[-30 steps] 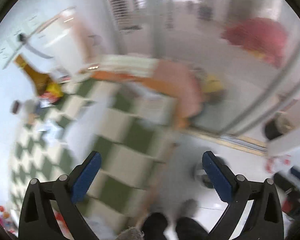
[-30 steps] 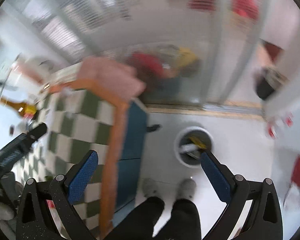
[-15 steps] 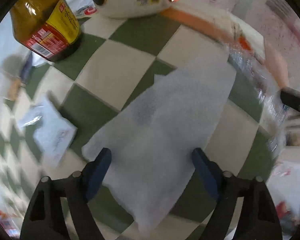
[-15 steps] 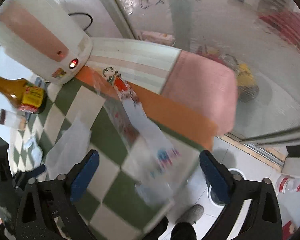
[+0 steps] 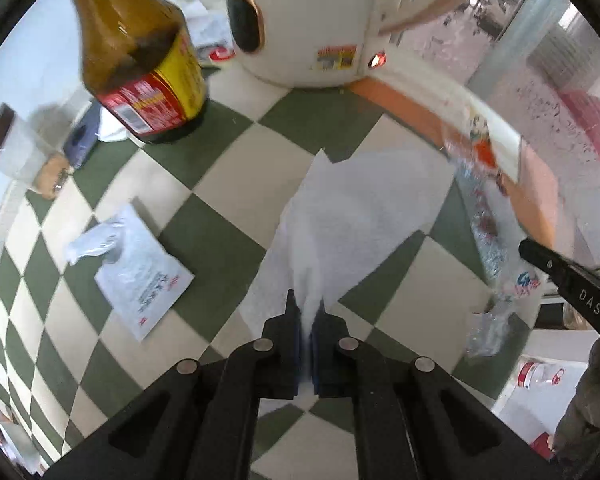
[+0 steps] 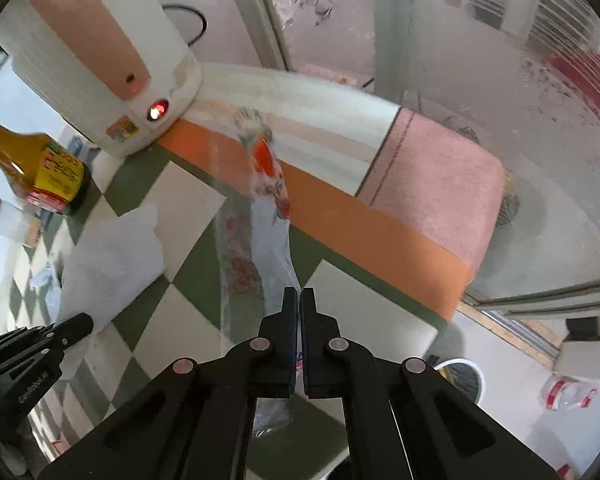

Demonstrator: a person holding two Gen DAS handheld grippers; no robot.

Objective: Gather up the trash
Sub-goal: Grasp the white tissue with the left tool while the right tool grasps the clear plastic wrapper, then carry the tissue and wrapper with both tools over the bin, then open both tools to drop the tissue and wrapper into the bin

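A white paper napkin [image 5: 352, 216] lies on the green-and-cream checked tablecloth [image 5: 236, 184]. My left gripper [image 5: 309, 308] is shut on its near edge; the napkin also shows in the right wrist view [image 6: 112, 256]. A long clear plastic wrapper with red print [image 6: 260, 216] lies across the cloth toward the orange border. My right gripper [image 6: 300, 300] is shut on the near end of that wrapper. The wrapper also shows in the left wrist view [image 5: 488, 224]. A small white sachet [image 5: 140, 272] lies on the cloth to the left of the napkin.
A white electric kettle [image 5: 308, 20] with a red light and a brown sauce bottle [image 5: 140, 60] stand at the back of the table. A small jar [image 5: 12, 144] stands at the far left. A white bin [image 6: 466, 380] sits on the floor right of the table.
Both grippers have come down to the table and closed, the left on the napkin and the right on the plastic wrapper. Half a second ago both were open above these items.
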